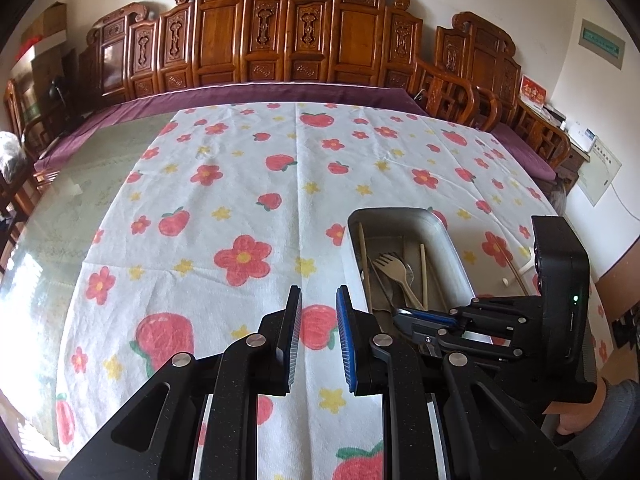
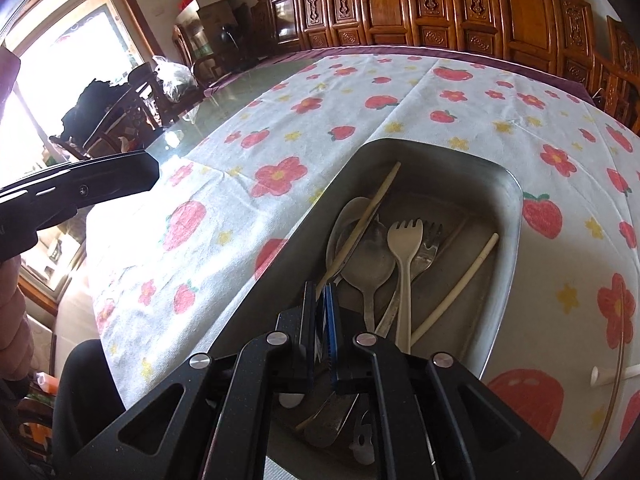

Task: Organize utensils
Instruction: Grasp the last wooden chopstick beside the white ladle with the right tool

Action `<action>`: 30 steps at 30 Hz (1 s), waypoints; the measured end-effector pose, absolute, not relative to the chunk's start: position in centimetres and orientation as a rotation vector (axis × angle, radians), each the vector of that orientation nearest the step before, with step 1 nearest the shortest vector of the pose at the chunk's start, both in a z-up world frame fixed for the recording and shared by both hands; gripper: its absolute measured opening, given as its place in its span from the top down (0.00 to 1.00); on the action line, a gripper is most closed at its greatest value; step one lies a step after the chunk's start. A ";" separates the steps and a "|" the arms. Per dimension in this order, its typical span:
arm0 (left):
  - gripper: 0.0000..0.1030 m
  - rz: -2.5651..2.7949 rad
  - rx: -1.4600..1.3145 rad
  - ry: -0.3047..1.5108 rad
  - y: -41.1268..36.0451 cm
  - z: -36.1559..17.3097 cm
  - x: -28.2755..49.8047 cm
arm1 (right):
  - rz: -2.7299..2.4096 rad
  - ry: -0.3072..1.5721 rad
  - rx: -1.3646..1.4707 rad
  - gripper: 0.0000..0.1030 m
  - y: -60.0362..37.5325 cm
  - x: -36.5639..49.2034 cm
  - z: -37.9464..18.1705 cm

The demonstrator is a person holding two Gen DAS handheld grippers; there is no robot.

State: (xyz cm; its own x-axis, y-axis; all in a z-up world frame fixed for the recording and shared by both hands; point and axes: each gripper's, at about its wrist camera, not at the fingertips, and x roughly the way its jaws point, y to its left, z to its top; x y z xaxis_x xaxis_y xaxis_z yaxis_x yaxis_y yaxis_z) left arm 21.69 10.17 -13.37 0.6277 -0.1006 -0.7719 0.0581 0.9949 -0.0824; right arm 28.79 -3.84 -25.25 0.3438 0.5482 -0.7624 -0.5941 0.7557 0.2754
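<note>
A metal tray (image 2: 510, 216) (image 1: 452, 240) sits on the flowered cloth and holds utensils: a cream plastic fork (image 2: 405, 248) (image 1: 394, 270), metal spoons (image 2: 370, 256), a metal fork (image 2: 430, 240) and two pale chopsticks. My right gripper (image 2: 320, 304) is down inside the tray, shut on one chopstick (image 2: 372, 208) near its lower end. The other chopstick (image 2: 460, 284) lies loose at the tray's right. My left gripper (image 1: 318, 300) is open and empty above the cloth, just left of the tray.
The flowered cloth (image 1: 240, 184) covers a glass-topped table. A thin stick and a small white piece (image 2: 612, 374) lie on the cloth right of the tray. Carved wooden chairs (image 1: 280, 40) line the far edge. A window and clutter (image 2: 100, 100) are at left.
</note>
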 end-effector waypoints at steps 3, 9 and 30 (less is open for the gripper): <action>0.84 -0.094 -0.045 0.886 9.9 -13.3 21.5 | 0.746 0.964 -0.050 0.92 -4.0 28.5 -25.1; 0.84 -0.106 -0.051 0.880 9.2 -13.0 21.0 | 0.723 0.925 -0.054 0.92 -5.6 28.0 -23.4; 0.63 -0.209 -0.025 0.896 3.3 -14.0 18.6 | 0.341 0.960 -0.101 0.79 -25.4 26.6 -26.8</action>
